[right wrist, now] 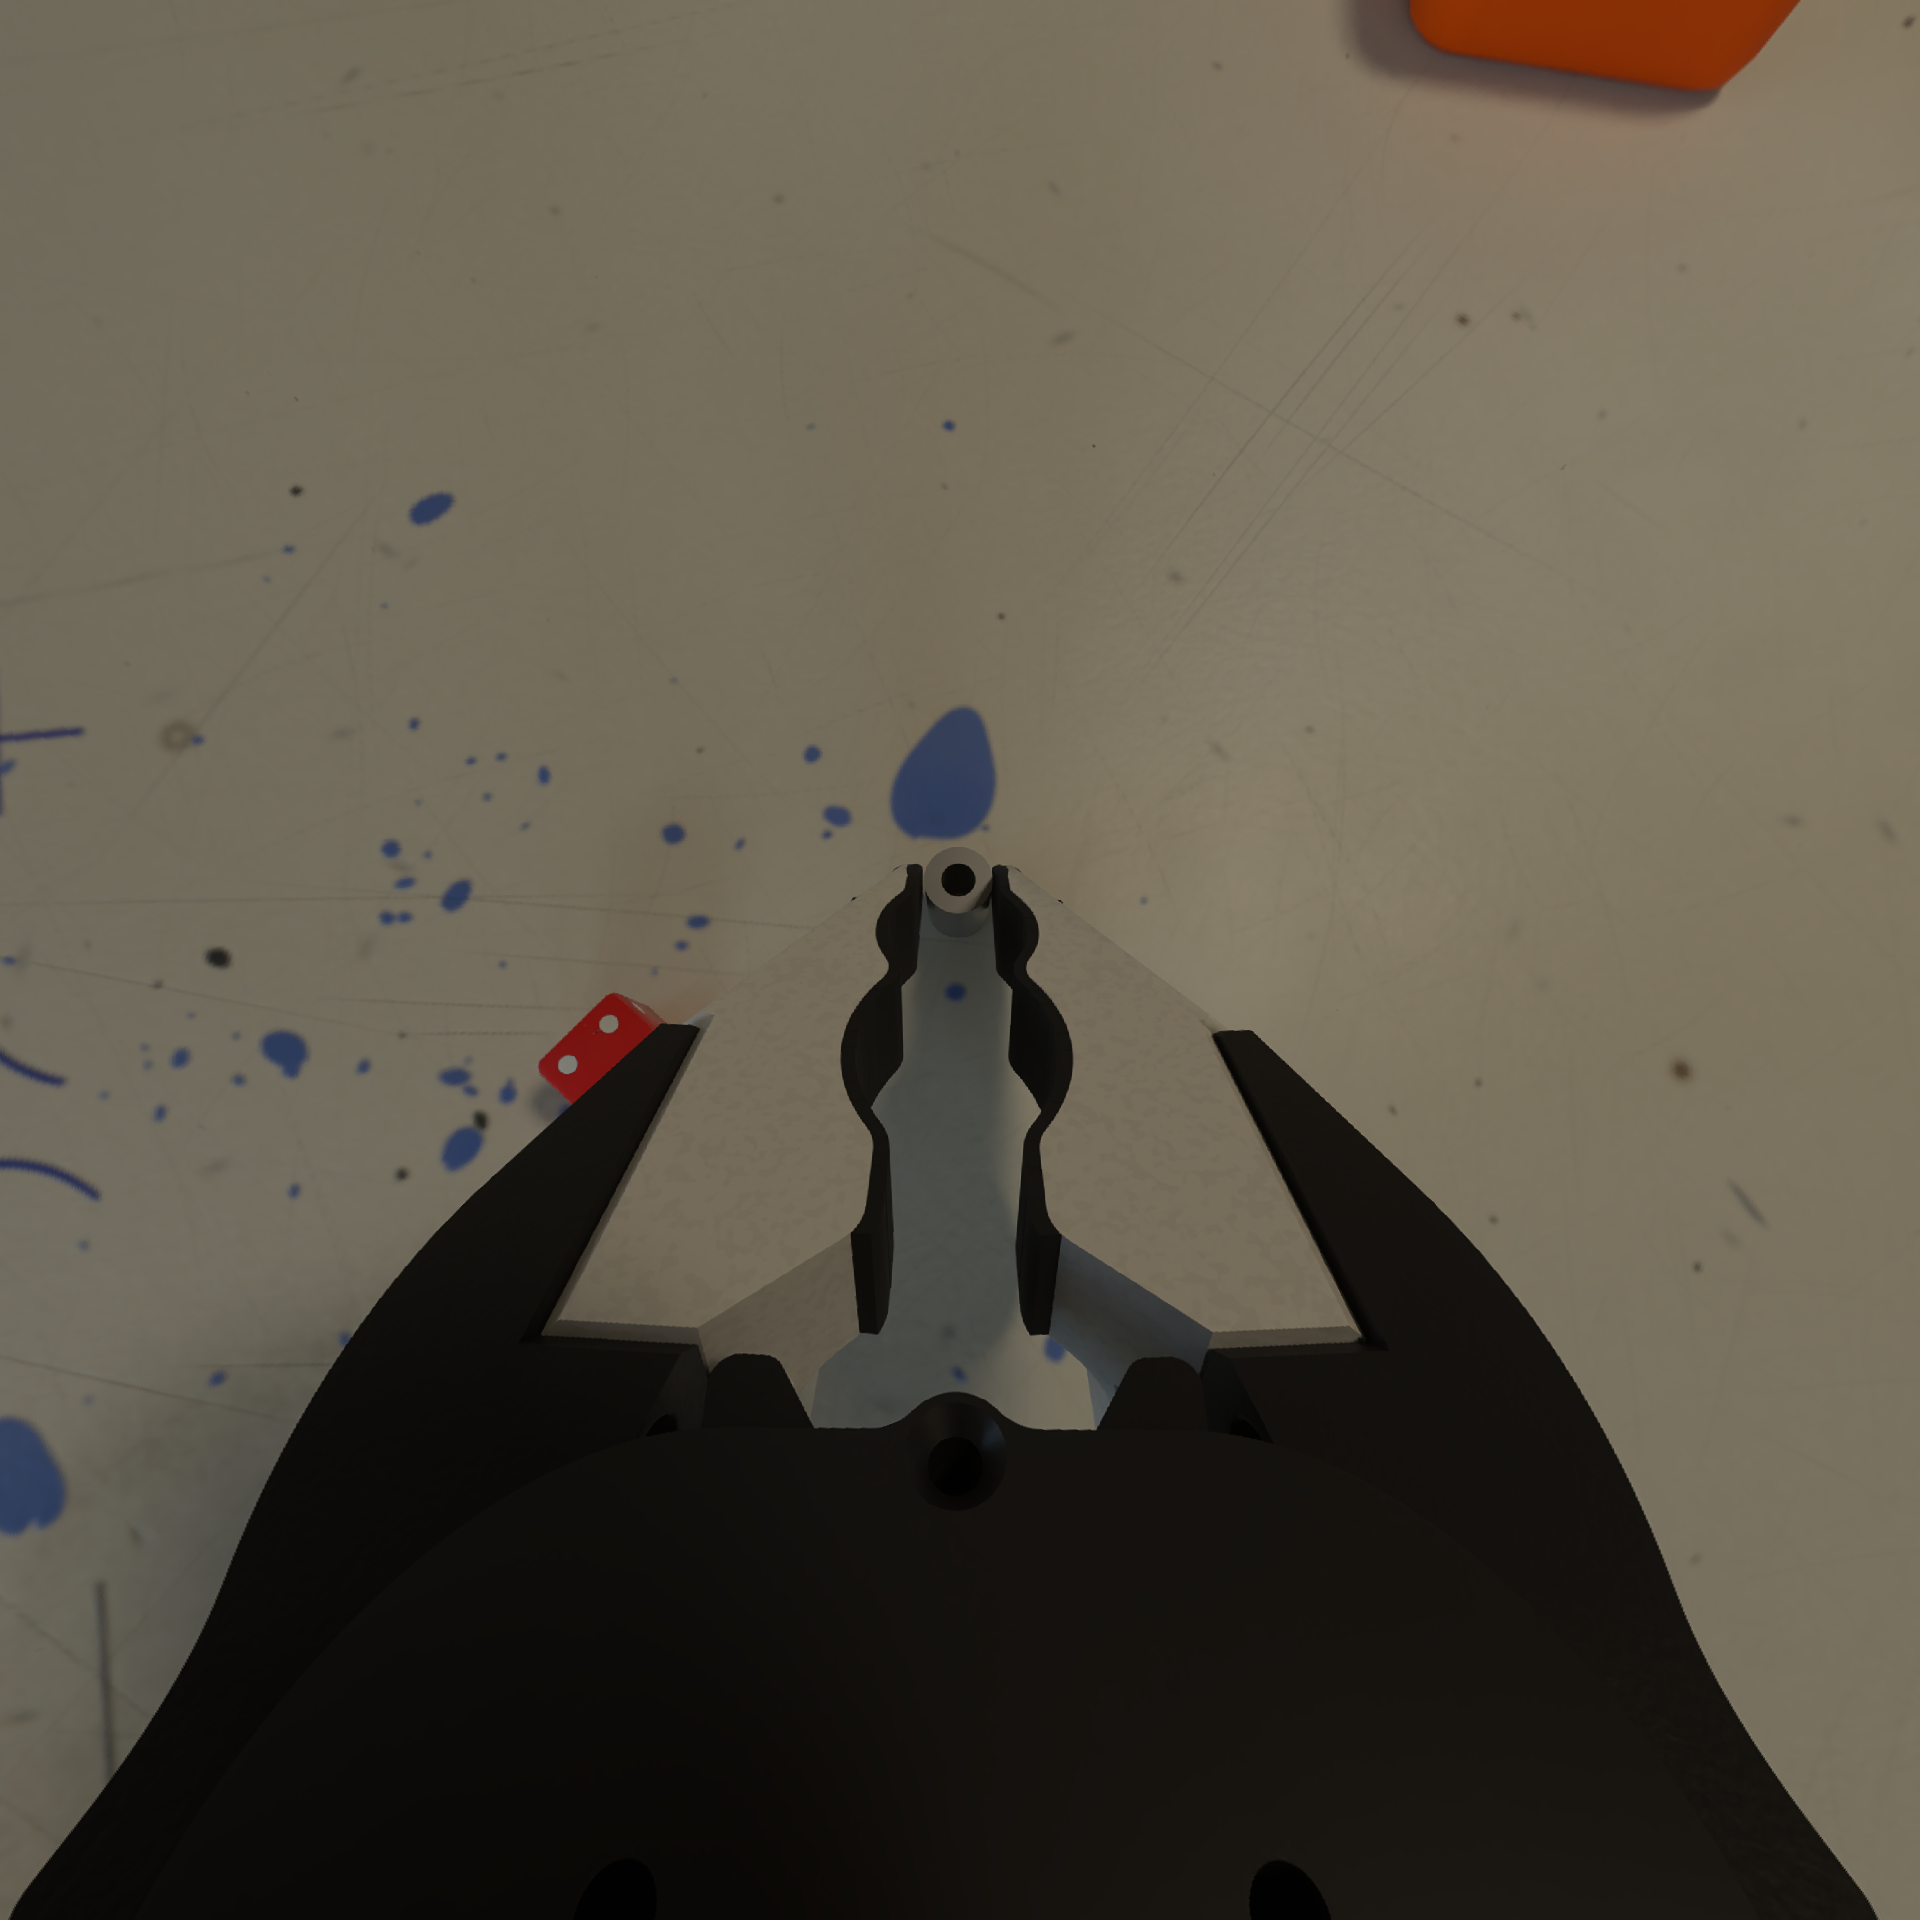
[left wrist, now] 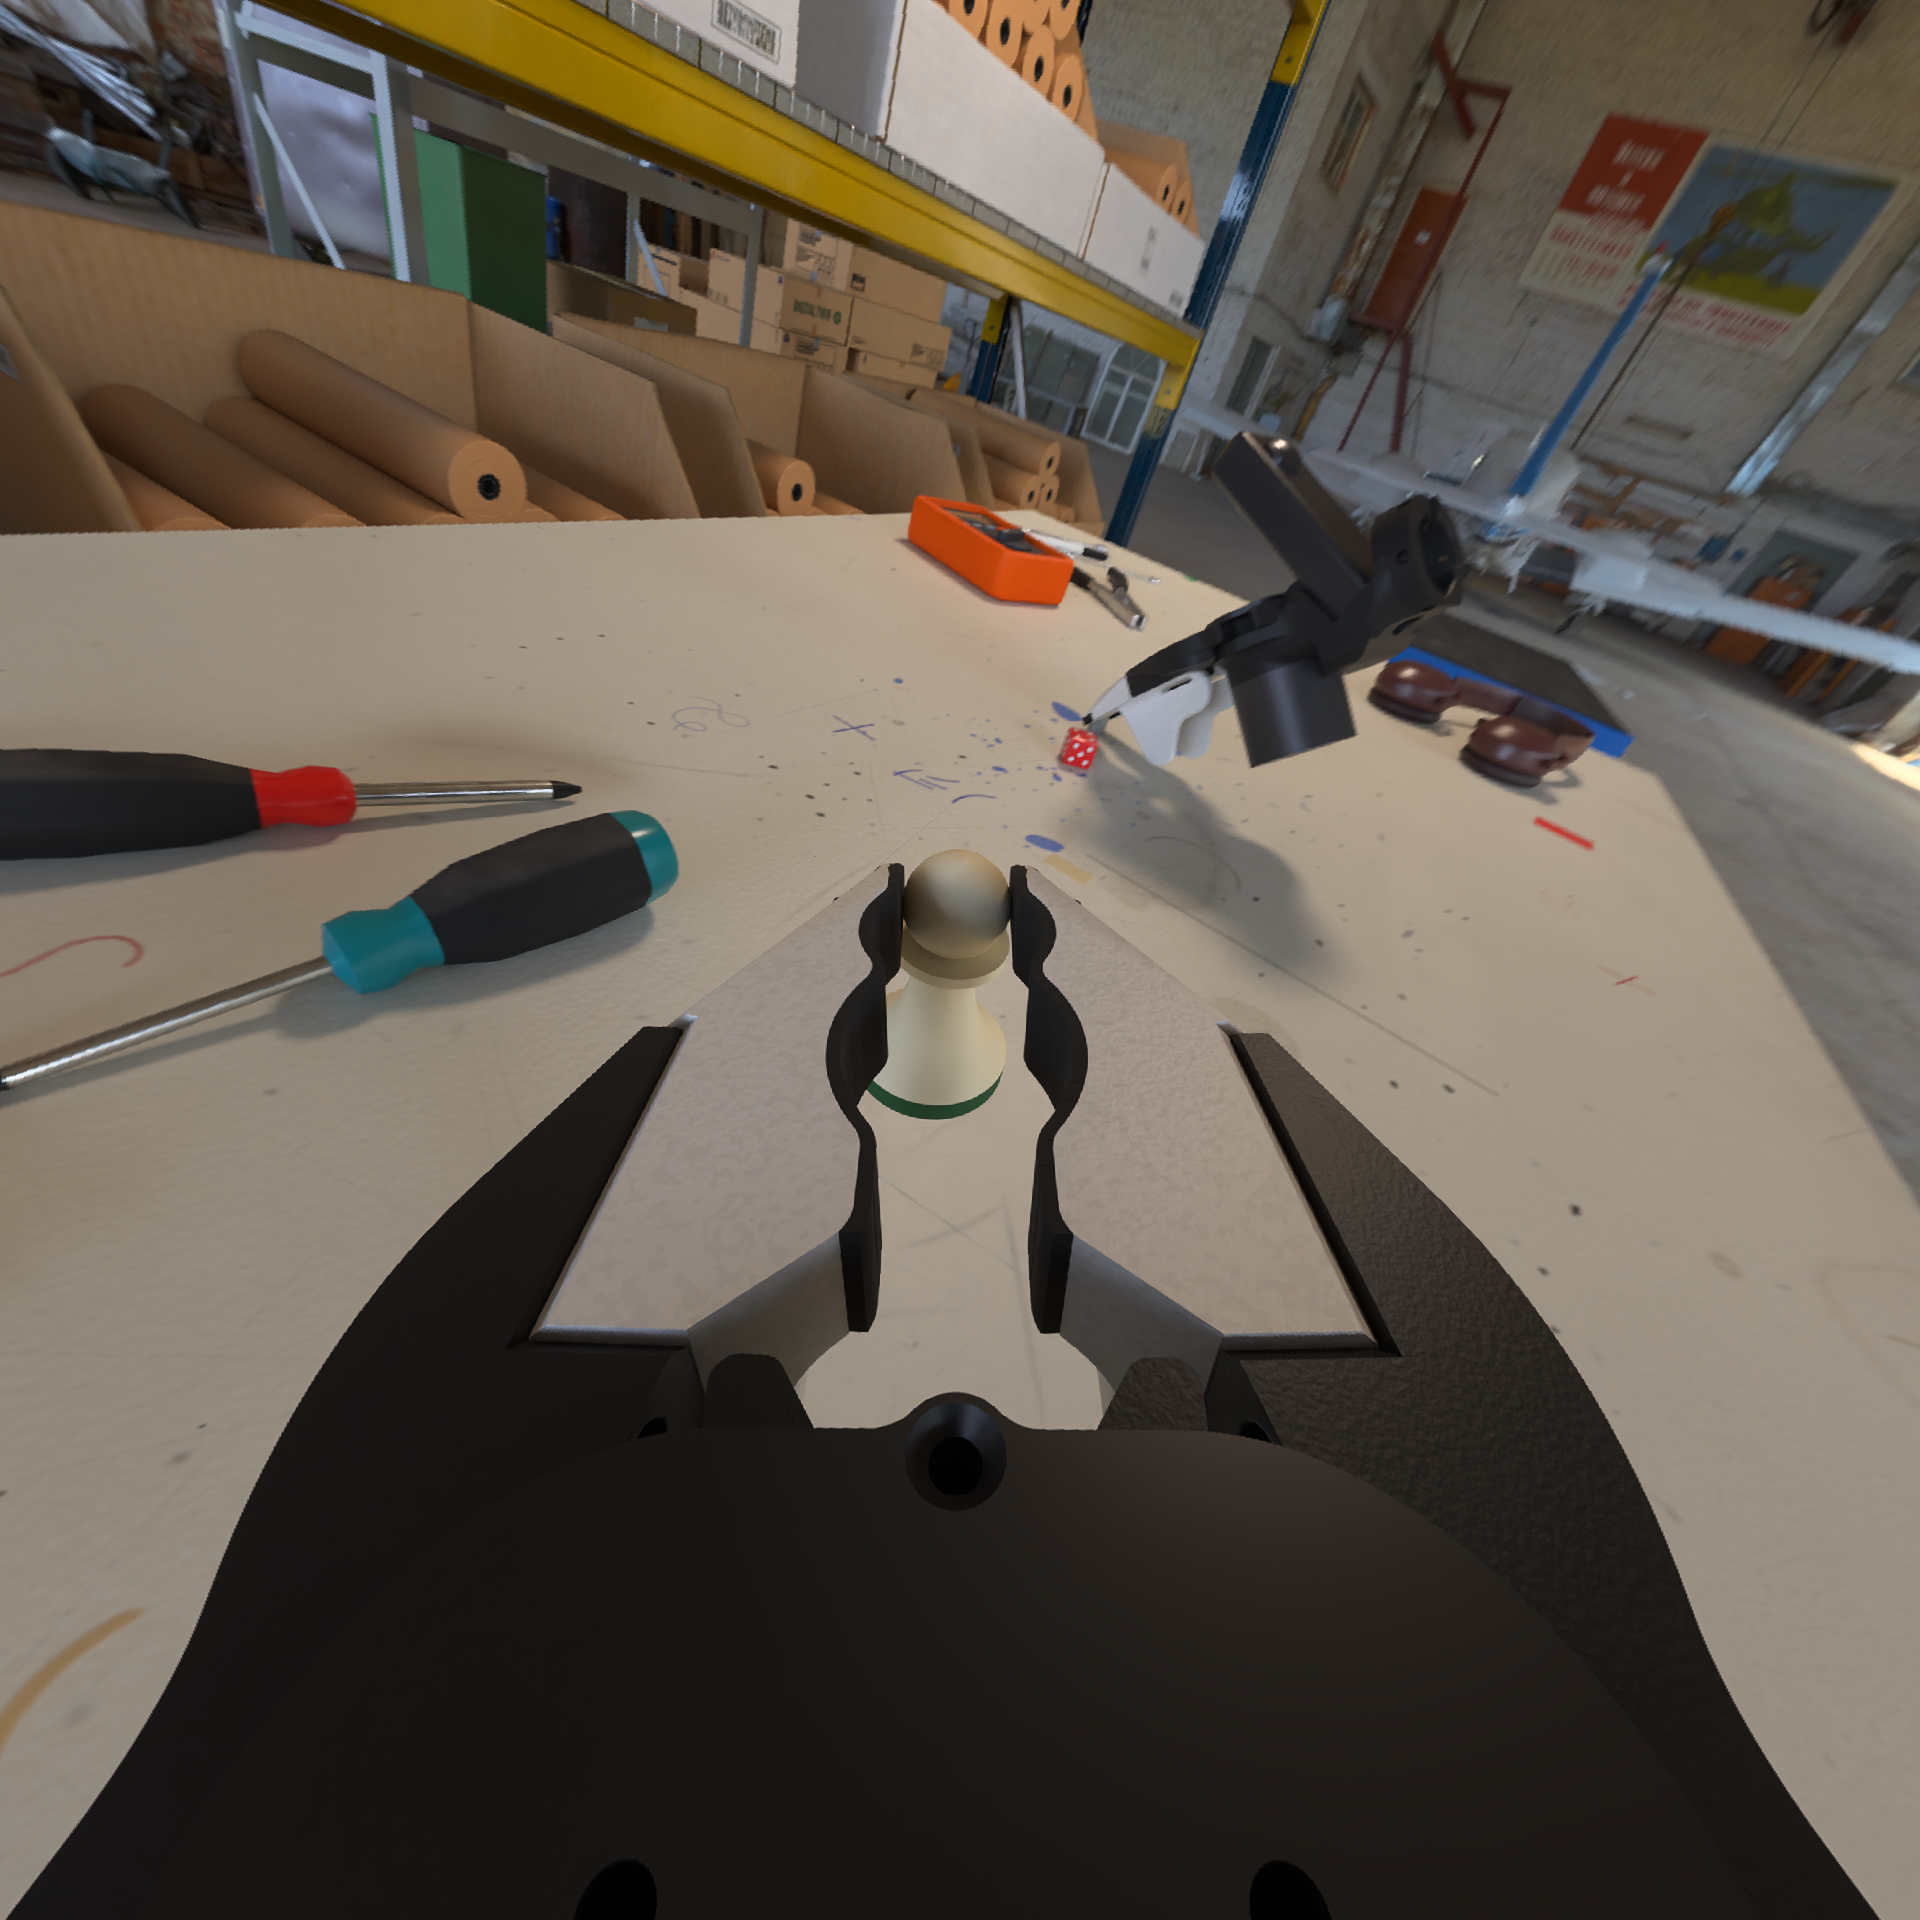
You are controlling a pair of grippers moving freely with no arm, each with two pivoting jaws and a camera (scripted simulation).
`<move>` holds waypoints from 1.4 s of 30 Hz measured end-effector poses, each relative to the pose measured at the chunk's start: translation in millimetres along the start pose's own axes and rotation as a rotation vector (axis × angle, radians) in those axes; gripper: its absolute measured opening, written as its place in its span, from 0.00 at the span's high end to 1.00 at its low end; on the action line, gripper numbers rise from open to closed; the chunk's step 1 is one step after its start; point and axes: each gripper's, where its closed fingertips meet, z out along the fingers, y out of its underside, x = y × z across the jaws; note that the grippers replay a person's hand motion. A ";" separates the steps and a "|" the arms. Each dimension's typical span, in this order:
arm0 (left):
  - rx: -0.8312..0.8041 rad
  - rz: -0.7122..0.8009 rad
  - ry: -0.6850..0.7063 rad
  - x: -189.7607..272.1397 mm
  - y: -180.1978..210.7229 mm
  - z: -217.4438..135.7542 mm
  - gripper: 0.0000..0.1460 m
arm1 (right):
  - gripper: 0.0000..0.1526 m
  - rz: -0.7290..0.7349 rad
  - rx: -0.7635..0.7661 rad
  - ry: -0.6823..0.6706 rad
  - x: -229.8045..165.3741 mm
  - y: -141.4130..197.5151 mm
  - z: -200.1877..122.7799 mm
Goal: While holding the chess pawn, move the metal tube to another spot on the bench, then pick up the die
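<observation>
My left gripper [left wrist: 956, 883] is shut on a cream chess pawn [left wrist: 951, 987] with a green base ring, held above the bench. My right gripper [right wrist: 956, 883] is shut on a short grey metal tube [right wrist: 956, 888], seen end-on between the fingertips, pointing down at the bench just above a blue paint blot. In the left wrist view the right gripper [left wrist: 1091, 717] hangs tilted over the bench at the right. A small red die [left wrist: 1077, 748] with white dots lies on the bench just below those fingertips. In the right wrist view the die [right wrist: 594, 1044] sits beside my left finger.
Two screwdrivers lie at the left, one red-collared [left wrist: 281, 800], one teal-handled [left wrist: 499, 904]. An orange meter [left wrist: 987, 551] with probes lies at the far edge; its corner shows in the right wrist view [right wrist: 1590, 31]. Two brown cups [left wrist: 1517, 743] stand at the right. Blue paint spatter marks the bench [right wrist: 1351, 520].
</observation>
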 end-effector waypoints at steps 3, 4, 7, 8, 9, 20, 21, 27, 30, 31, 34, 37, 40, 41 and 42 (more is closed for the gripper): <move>0.008 -0.046 0.023 -0.6 -1.1 -0.7 0.86 | 0.92 -0.031 0.007 0.007 0.0 -0.2 -0.1; 0.010 -0.053 0.020 -2.0 -1.5 -1.2 0.86 | 0.92 -0.032 0.007 0.000 0.2 -0.1 -0.2; 0.022 -0.067 0.014 -4.7 -2.8 -2.4 0.86 | 0.92 -0.037 0.042 -0.043 -3.5 -4.6 -8.3; 0.022 -0.073 0.016 -5.1 -2.8 -2.6 0.86 | 0.92 -0.051 0.060 -0.062 -7.2 -7.3 -15.1; 0.022 -0.076 0.015 -5.8 -2.6 -2.7 0.86 | 0.92 -0.081 0.093 -0.103 -15.9 -11.4 -25.1; -0.077 -0.065 -0.143 -32.4 18.0 -6.6 0.86 | 0.92 -0.838 -0.027 -1.142 -181.0 122.3 -201.0; -0.085 -0.067 -0.148 -33.1 20.0 -6.3 0.86 | 0.92 -0.864 -0.082 -1.127 -181.9 133.4 -198.8; -0.085 -0.091 -0.138 -33.6 21.0 -6.7 0.86 | 0.92 -0.898 -0.017 -0.991 -184.8 138.6 -175.6; -0.098 -0.131 -0.110 -32.1 23.6 -5.7 0.86 | 0.92 -0.913 -0.041 -0.982 -186.9 142.5 -171.5; -0.102 -0.136 -0.107 -31.9 24.5 -5.5 0.86 | 0.92 -0.925 -0.043 -0.973 -187.3 144.1 -170.1; -0.105 -0.134 -0.101 -30.2 25.3 -5.4 0.86 | 0.92 -0.945 -0.049 -0.959 -187.2 148.7 -165.0; -0.110 -0.127 -0.101 -30.3 26.3 -4.7 0.86 | 0.92 -0.940 -0.043 -0.959 -186.4 150.1 -162.0; -0.131 -0.107 -0.112 -31.1 29.0 -3.8 0.86 | 0.91 -0.918 -0.037 -0.961 -185.9 148.4 -160.4; -0.133 -0.097 -0.116 -31.0 29.2 -3.7 0.86 | 0.82 -0.912 -0.024 -0.955 -185.4 146.9 -160.1; -0.135 -0.088 -0.120 -30.8 29.5 -3.6 0.86 | 0.76 -0.899 -0.011 -0.955 -184.1 144.5 -161.2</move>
